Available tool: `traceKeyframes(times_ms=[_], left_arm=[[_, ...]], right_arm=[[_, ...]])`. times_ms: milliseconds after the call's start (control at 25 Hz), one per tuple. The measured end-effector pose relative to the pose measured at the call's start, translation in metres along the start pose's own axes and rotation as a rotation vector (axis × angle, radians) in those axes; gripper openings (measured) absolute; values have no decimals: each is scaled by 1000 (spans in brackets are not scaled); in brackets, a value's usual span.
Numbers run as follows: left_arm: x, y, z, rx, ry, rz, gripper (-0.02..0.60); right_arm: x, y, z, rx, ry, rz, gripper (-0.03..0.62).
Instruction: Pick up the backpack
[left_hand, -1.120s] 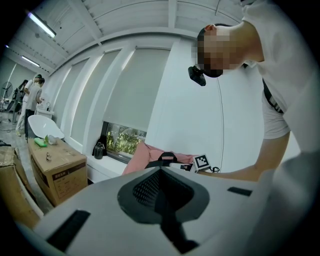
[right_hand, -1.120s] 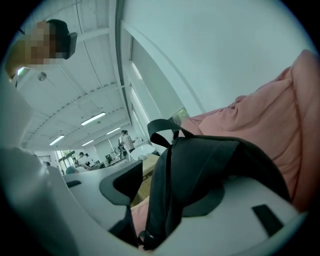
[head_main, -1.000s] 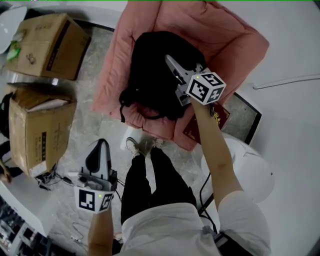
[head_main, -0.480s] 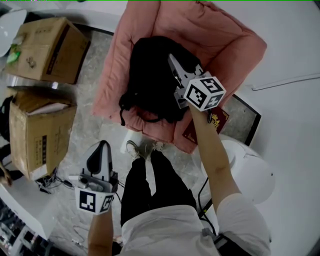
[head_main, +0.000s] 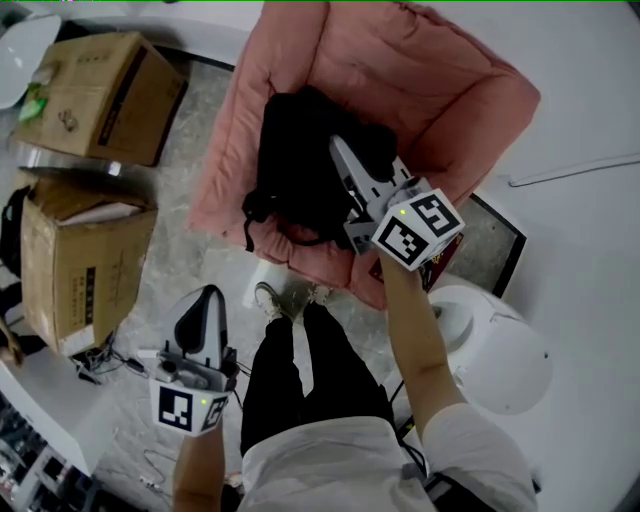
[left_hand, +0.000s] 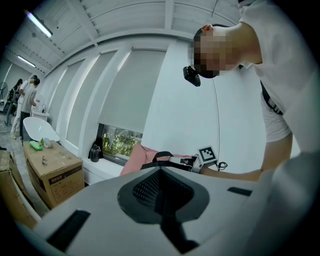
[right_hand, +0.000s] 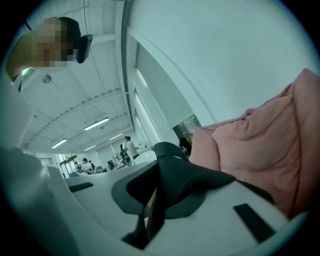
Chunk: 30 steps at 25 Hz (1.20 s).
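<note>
Backpack (head_main: 300, 170), black, sits on the big pink cushion (head_main: 420, 80) at the far side, its top strap (right_hand: 167, 148) pinched in my right claw (head_main: 338, 148), whose jaws have just closed on it, while my left claw (head_main: 209, 298) hangs near, shut and empty.

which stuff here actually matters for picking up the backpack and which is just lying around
In the job:
- backpack, lying on the pink cushion
- right gripper, jaws just closed on the backpack's strap

Just lying about:
- left gripper, jaws together, holding nothing
- two cardboard boxes
- white domed object
</note>
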<state>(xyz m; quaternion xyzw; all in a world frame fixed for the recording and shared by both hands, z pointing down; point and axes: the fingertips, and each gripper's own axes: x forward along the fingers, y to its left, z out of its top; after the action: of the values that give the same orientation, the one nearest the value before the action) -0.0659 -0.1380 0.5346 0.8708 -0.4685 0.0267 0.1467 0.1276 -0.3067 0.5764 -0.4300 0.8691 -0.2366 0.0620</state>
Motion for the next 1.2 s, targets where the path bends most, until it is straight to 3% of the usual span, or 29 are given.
traceKeyframes(times_ms=[240,720,1200], left_arm=[[-3,9,5,31,-14,11,15],[-20,29,29,70,-64,36,15],[-29,17,105,138,-175,17,15]], right_arm=[[4,24,9,45,-11,17,40],[21,82,30,-7,2,75,37],[14,141,116,-40,-40,154,36]])
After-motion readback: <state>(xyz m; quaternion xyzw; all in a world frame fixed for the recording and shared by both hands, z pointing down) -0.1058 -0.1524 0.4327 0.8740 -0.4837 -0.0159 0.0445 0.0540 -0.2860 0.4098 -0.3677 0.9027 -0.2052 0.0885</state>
